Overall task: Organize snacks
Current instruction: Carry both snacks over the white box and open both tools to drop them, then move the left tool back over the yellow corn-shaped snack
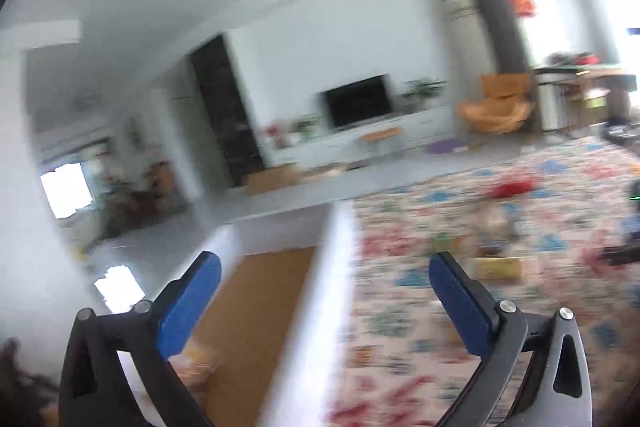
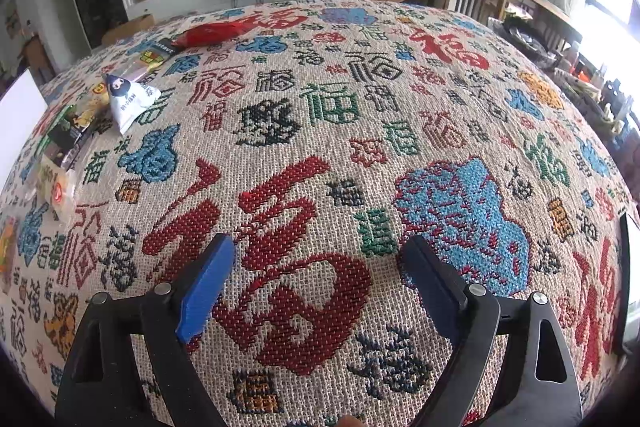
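Far left of right claw [image 2: 316,259], snacks [image 2: 132,99]

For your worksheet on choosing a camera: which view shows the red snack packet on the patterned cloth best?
The right wrist view: the red snack packet lies sharp at the far left of the patterned cloth. The left wrist view shows it only as a blurred red smear.

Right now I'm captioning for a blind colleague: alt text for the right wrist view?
The open, empty right gripper hovers over a patterned tablecloth; snack packets, including a white triangular one and a red bag, line its left edge.
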Action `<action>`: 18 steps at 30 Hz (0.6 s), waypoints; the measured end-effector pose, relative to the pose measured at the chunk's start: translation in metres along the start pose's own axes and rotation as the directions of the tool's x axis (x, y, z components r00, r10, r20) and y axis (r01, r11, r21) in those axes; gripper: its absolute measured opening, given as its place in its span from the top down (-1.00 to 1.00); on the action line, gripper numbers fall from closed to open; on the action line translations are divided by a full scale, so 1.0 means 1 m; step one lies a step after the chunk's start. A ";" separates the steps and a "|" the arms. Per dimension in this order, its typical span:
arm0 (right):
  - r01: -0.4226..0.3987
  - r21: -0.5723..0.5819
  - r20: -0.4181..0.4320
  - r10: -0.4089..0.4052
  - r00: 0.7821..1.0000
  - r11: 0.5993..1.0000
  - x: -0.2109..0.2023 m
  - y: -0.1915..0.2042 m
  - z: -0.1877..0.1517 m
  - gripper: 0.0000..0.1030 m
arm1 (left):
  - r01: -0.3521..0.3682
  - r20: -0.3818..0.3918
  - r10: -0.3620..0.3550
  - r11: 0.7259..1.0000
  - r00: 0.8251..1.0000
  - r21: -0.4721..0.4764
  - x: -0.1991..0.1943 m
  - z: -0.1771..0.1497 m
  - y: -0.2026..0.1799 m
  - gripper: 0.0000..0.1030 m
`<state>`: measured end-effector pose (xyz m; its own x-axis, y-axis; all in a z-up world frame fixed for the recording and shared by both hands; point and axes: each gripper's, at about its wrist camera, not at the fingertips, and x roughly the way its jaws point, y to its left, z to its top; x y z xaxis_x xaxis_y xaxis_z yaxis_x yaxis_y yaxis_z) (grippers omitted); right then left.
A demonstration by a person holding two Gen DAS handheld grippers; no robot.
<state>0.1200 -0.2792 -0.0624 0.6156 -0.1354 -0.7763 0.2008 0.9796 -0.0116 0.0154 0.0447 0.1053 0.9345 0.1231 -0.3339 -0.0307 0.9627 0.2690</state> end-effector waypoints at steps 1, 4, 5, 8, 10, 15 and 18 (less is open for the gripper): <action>0.000 0.000 0.000 0.000 1.000 1.000 0.000 0.000 0.000 -0.74 | 0.039 -0.022 -0.039 0.999 0.999 -0.001 0.000 -0.001 -0.006 -1.00; 0.000 0.000 0.000 0.000 1.000 1.000 0.000 0.000 0.000 -0.74 | 0.206 -0.169 -0.211 0.978 0.963 -0.043 0.016 -0.019 -0.034 -1.00; -0.001 0.000 0.000 0.001 1.000 1.000 0.000 0.000 0.000 -0.74 | 0.254 -0.233 -0.264 0.964 0.936 -0.074 0.026 -0.031 -0.043 -1.00; 0.000 0.000 0.000 0.000 1.000 1.000 0.000 0.000 0.000 -0.74 | 0.329 -0.394 -0.355 0.935 0.848 -0.136 0.059 -0.069 -0.066 -1.00; 0.000 0.000 0.000 0.000 1.000 1.000 0.000 0.000 0.000 -0.74 | 0.336 -0.477 -0.365 0.930 0.799 -0.148 0.084 -0.088 -0.077 -1.00; -0.001 0.001 0.000 0.001 1.000 1.000 0.000 0.000 0.000 -0.74 | 0.303 -0.532 -0.306 0.948 0.789 -0.097 0.124 -0.105 -0.089 -1.00; -0.001 0.001 0.000 0.001 1.000 1.000 0.000 -0.001 0.000 -0.74 | 0.317 -0.541 -0.318 0.943 0.779 -0.097 0.146 -0.109 -0.091 -1.00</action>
<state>0.1204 -0.2799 -0.0625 0.6156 -0.1347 -0.7765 0.2010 0.9795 -0.0105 0.1162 0.0015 -0.0659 0.5454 -0.0793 -0.8344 0.2330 0.9706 0.0601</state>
